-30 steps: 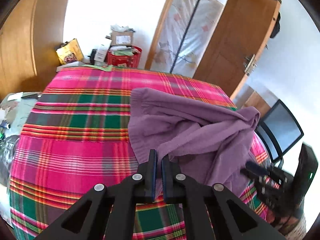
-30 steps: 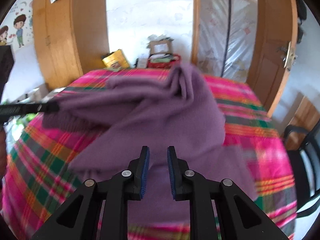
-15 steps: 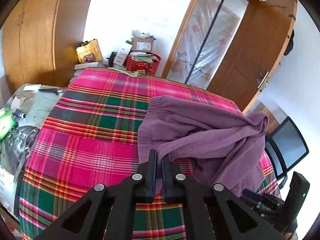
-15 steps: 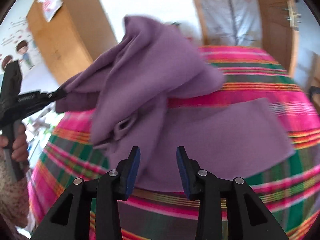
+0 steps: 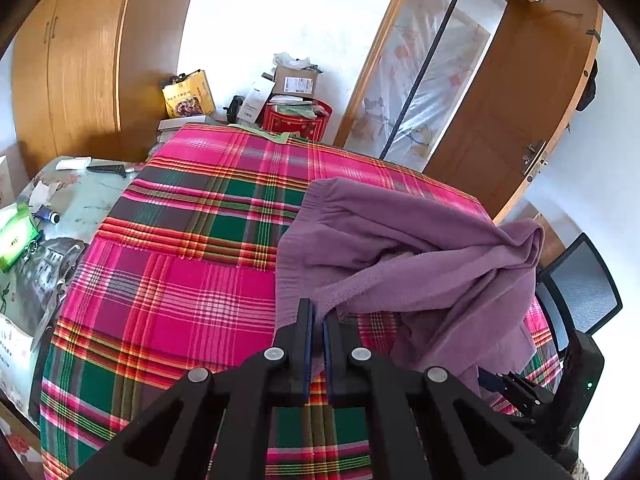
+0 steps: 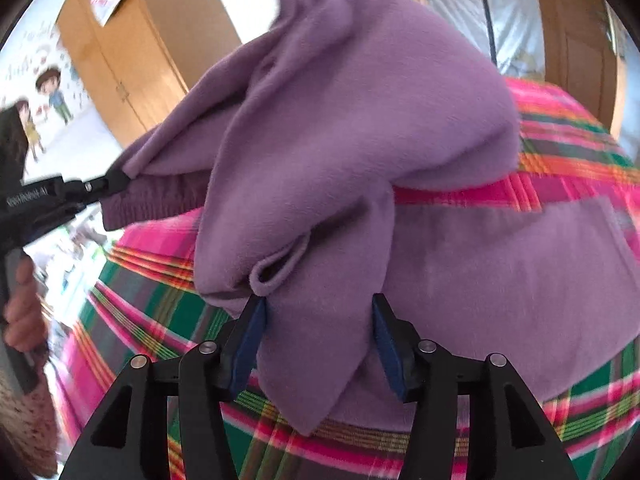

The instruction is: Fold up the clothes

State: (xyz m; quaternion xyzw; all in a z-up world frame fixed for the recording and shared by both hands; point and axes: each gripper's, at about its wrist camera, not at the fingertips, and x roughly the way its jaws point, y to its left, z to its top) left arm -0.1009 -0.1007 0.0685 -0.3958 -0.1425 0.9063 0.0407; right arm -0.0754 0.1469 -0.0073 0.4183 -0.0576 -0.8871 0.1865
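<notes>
A purple knit garment (image 5: 404,256) lies bunched on the plaid-covered table (image 5: 192,280), its right part lifted in folds. My left gripper (image 5: 316,310) is shut on the garment's near edge. In the right wrist view that same left gripper (image 6: 114,180) pinches the ribbed hem (image 6: 152,200) and holds it up. My right gripper (image 6: 317,304) has its jaws opening wide, and a hanging fold of the garment (image 6: 320,320) droops loose between the blue pads (image 6: 248,336). From the left wrist view the right gripper (image 5: 496,382) sits low at the table's right edge.
A side table (image 5: 80,196) with a green box, a pen and papers stands on the left. Boxes and a red basket (image 5: 296,120) sit behind the table. An office chair (image 5: 580,284) is at the right, near an open wooden door (image 5: 512,120). A hand (image 6: 20,312) holds the left gripper.
The right jaws have spread from nearly together to wide apart, and the right gripper has dropped closer to the garment. The left gripper stays clamped on the edge.
</notes>
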